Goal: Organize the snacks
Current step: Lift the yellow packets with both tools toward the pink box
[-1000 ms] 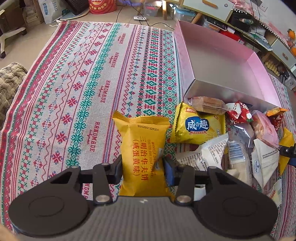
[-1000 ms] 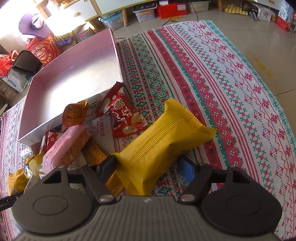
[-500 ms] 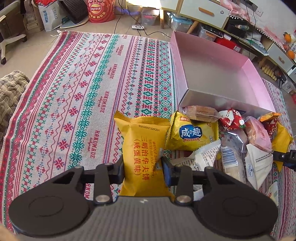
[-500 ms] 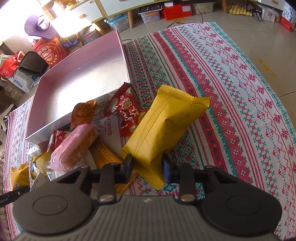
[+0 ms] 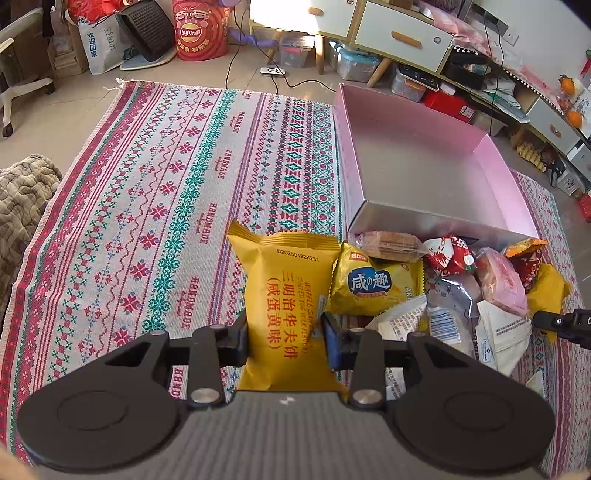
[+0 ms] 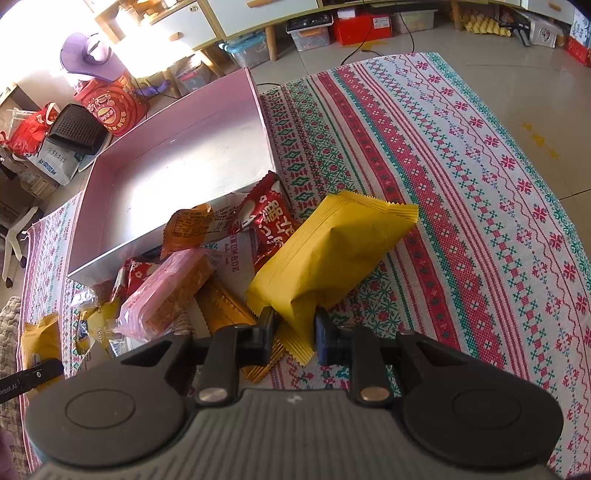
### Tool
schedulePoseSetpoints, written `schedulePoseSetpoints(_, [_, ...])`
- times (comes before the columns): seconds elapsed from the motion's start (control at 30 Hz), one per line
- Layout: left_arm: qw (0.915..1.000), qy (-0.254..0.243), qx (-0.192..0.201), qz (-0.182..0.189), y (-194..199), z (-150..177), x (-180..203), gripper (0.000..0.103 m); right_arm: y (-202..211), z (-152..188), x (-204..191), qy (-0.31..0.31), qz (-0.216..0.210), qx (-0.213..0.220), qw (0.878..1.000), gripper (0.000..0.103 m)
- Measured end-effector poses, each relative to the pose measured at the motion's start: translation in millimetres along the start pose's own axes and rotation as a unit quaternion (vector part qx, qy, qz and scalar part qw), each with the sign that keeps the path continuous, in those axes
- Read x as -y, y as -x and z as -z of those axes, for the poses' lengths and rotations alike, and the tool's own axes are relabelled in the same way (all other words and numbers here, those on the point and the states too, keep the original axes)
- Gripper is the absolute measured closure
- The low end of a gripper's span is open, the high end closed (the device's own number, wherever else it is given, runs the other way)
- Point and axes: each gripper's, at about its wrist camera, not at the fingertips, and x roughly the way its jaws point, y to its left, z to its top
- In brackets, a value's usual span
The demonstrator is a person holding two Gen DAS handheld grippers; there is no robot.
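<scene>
A home living room: woven rug (image 5: 155, 206) on tile floor, low drawer cabinet (image 5: 399, 33).

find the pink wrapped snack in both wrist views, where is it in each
Left wrist view: the pink wrapped snack lies at the right, in the snack pile in front of the pink box.
Right wrist view: it lies at lower left, left of the right gripper.
Shared landmark: the pink box, just behind the pile in both.
</scene>
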Motion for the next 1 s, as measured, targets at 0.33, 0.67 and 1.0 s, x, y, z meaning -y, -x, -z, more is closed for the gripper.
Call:
schedulePoseSetpoints(0.33, [0.9998, -0.001, 0.016, 0.009, 7, -1, 4, 0.059, 12, 0, -3, 0.003, -0.019, 0.012, 1.0, 0.085])
schedulePoseSetpoints(0.67, [0.9998, -0.015, -0.009, 0.01, -3, 4, 7, 0.059, -5, 4, 4, 0.001, 0.019, -0.025, 1.0, 0.072])
schedulePoseSetpoints(1.0, [0.9991, -0.034, -0.027, -0.001, -11, 8, 9, 0.059, -11, -8, 17, -0.052, -0.012, -0.025, 0.998, 0.049])
